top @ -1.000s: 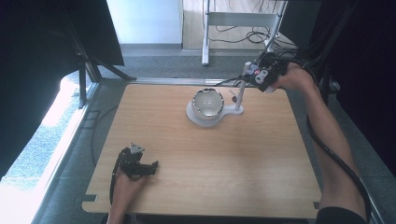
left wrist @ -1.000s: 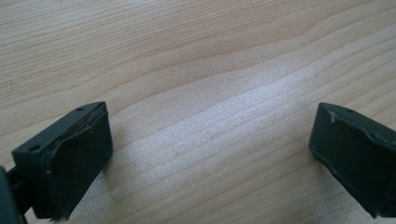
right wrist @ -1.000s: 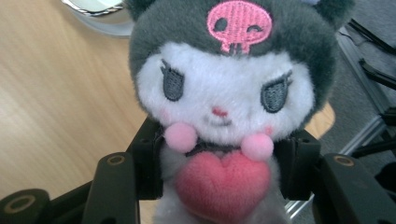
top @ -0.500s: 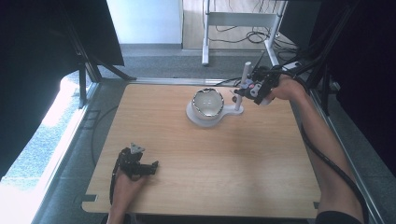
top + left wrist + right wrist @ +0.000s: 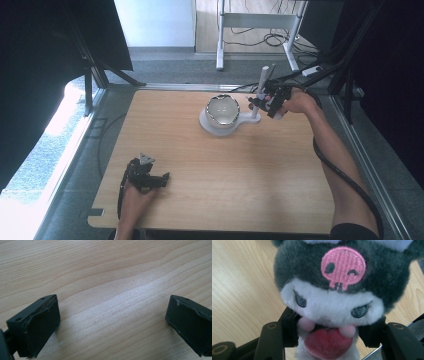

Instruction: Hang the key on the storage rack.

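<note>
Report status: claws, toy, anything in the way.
Left claw open, resting on bare table. Right claw shut on plush toy, near bowl stand. Nothing obstructing.

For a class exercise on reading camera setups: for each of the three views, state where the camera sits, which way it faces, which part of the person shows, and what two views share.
High view: above the person's side, facing forward and down on the table; both forearms, left gripper, right gripper.
Left gripper view: on the left gripper, facing bare wood between parted jaws.
Right gripper view: on the right gripper, facing the plush toy it clamps.
Shared: the wooden tabletop.
</note>
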Demonstrator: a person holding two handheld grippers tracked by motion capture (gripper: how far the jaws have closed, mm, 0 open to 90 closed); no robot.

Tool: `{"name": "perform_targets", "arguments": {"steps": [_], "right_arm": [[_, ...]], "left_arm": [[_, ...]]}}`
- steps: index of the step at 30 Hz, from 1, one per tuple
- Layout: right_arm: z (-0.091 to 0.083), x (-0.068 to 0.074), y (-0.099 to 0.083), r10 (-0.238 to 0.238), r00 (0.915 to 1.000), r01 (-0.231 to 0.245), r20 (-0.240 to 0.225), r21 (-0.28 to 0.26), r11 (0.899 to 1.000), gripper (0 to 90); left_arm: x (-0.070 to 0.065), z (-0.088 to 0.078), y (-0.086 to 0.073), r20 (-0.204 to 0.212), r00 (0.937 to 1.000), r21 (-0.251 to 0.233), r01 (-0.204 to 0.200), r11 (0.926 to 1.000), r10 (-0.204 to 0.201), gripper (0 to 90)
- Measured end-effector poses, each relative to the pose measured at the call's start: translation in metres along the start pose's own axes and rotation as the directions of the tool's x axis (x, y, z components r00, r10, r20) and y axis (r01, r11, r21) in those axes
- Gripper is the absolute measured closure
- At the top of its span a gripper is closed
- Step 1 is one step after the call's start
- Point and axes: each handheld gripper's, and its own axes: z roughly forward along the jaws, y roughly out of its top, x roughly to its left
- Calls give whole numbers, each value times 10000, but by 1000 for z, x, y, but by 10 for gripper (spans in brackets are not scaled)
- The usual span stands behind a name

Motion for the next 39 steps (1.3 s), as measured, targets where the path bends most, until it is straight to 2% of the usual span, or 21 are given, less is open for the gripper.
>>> {"name": "perform_targets", "arguments": {"steps": [3,4,9,12,18,22,39], "right_arm": [[8,-1,-1,30,10000,-30,-14,-52,10000,420],[13,-2,-2,236,9997,-236,17,-42,9997,412],[22,-5,-4,373,9993,-373,25,-215,9991,382],[29,-6,-7,500,9985,-496,235,-156,9986,294],[28,-7,-15,574,9979,-563,286,-372,9977,209],[23,-5,-21,403,9986,-384,331,-574,9976,183],[10,25,-47,-160,9994,204,313,-1435,9894,139]], "left_arm": [[0,0,0,5,10000,1,36,10000,-36,0],[0,0,0,6,10000,22,9,10000,-9,0],[0,0,0,7,10000,19,15,10000,-15,0],[0,0,0,7,10000,18,14,10000,-15,0],[0,0,0,7,10000,21,11,10000,-11,0],[0,0,0,6,10000,19,13,10000,-13,0],[0,0,0,0,10000,28,27,10000,-27,0]]}}
